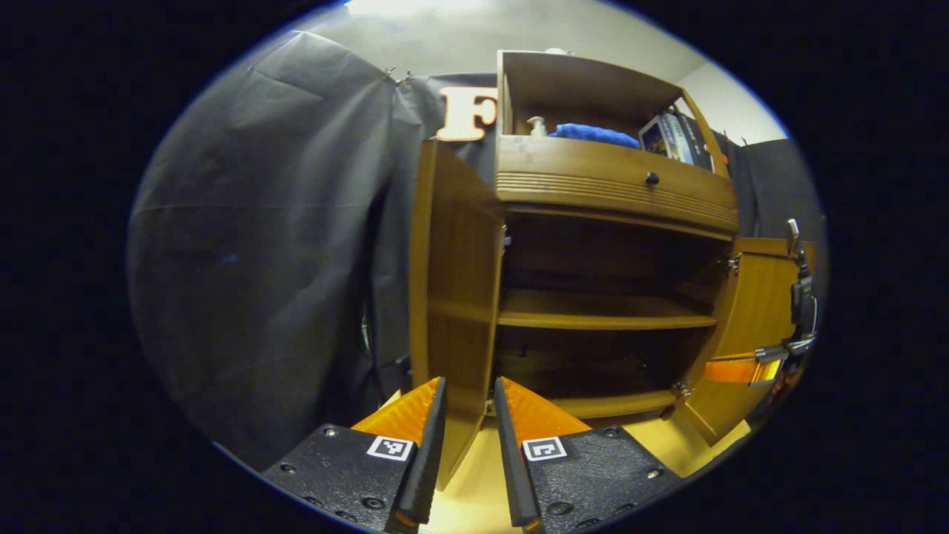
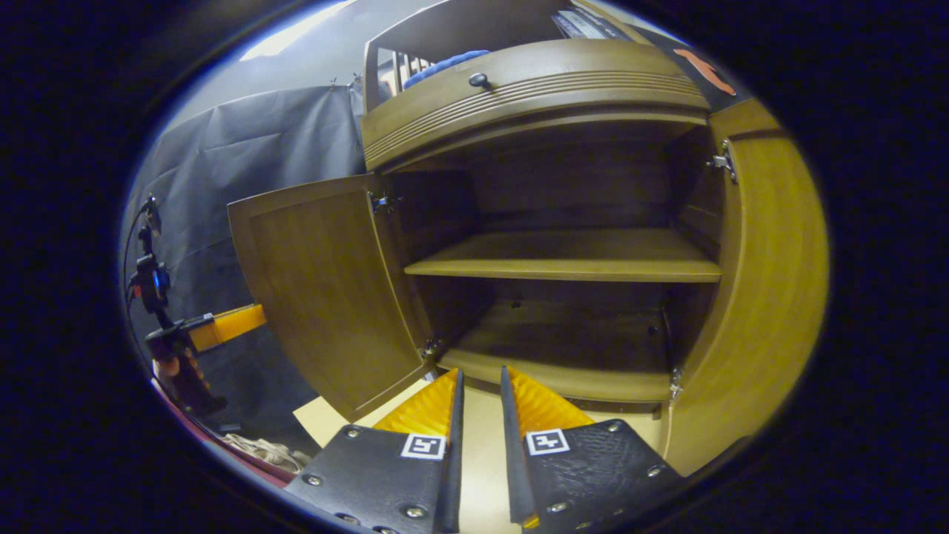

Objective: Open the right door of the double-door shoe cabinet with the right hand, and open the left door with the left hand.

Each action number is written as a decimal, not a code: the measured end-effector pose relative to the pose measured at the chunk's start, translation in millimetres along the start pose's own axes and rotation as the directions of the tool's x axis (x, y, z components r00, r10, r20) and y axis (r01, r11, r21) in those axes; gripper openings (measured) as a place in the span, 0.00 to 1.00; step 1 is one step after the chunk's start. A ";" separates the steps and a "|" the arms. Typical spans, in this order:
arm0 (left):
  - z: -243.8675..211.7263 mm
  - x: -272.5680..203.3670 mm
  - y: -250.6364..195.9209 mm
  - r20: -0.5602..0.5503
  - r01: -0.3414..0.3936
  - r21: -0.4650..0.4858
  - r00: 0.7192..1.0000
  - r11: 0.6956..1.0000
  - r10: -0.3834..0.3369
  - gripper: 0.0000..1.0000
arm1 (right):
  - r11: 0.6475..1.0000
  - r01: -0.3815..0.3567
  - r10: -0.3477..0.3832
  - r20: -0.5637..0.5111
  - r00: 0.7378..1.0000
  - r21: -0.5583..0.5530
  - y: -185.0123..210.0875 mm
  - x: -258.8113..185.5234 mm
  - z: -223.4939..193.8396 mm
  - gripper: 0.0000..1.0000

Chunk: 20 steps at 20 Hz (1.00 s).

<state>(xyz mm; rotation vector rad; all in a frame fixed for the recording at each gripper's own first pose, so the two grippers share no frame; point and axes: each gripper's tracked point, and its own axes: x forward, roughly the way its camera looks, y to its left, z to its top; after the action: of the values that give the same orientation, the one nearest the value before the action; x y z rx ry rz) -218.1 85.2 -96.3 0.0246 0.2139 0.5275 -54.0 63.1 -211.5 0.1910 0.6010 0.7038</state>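
Observation:
The wooden shoe cabinet (image 1: 615,185) (image 2: 534,81) stands with both doors swung wide. In the left gripper view the left door (image 1: 460,282) rises right behind my left gripper (image 1: 469,393), whose fingers stand a narrow gap apart; door face and floor show between them. The right gripper view shows that gripper (image 2: 256,315) at the left door's (image 2: 326,289) free edge. My right gripper (image 2: 480,382) points at the bottom shelf with a narrow empty gap. The right door (image 2: 771,282) (image 1: 756,311) hangs off to its right. Seen from the left, the right gripper (image 1: 715,368) sits in front of that door.
Inside are a bare middle shelf (image 1: 600,319) and bottom board (image 2: 563,334). Above sit a drawer with a dark knob (image 1: 652,179), and an open top holding a pump bottle (image 1: 536,126), blue cloth (image 1: 593,133) and books (image 1: 675,137). Cables (image 2: 259,449) lie on the floor at left.

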 end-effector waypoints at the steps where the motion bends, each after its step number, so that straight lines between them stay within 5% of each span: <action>1: 5.4 2.0 -9.1 0.015 0.023 -0.002 1.000 1.000 -0.023 0.40 | 1.000 0.008 -0.008 0.002 1.000 0.005 -3.1 -2.4 0.1 0.25; 8: 27.2 22.7 -83.9 0.053 0.210 0.062 0.976 0.976 -0.213 0.40 | 0.995 0.099 -0.100 0.033 0.994 0.032 -30.9 -28.0 -0.4 0.25; 9: 28.9 27.2 -95.4 0.053 0.239 0.067 0.969 0.969 -0.243 0.33 | 0.992 0.120 -0.121 0.043 0.992 0.036 -36.4 -33.0 0.7 0.25; 10: 30.5 29.4 -106.9 0.053 0.269 0.071 0.961 0.961 -0.273 0.40 | 0.989 0.140 -0.142 0.053 0.988 0.041 -40.7 -38.5 1.5 0.25; 11: 31.6 33.2 -118.1 0.054 0.296 0.074 0.952 0.952 -0.300 0.33 | 0.986 0.159 -0.161 0.063 0.985 0.046 -44.0 -44.1 3.2 0.25; 12: 33.4 34.9 -128.7 0.057 0.322 0.075 0.943 0.944 -0.327 0.47 | 0.983 0.178 -0.182 0.072 0.981 0.049 -47.9 -49.8 4.7 0.26; 18: 48.7 47.8 -173.7 0.090 0.403 0.080 0.908 0.912 -0.409 0.33 | 0.959 0.281 -0.284 0.133 0.950 0.041 -64.8 -84.8 21.4 0.25; 19: 51.9 49.8 -177.0 0.097 0.401 0.078 0.908 0.913 -0.407 0.34 | 0.956 0.292 -0.294 0.140 0.945 0.036 -66.5 -88.6 24.8 0.25; 20: 54.2 51.1 -180.1 0.104 0.399 0.074 0.908 0.914 -0.405 0.47 | 0.952 0.303 -0.304 0.148 0.941 0.030 -68.9 -92.2 27.5 0.25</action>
<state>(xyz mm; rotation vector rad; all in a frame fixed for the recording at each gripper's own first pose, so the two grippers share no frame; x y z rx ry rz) -74.3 -43.1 -67.4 0.0603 0.1116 0.1065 -55.7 -48.4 -172.0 0.1517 0.4738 0.3838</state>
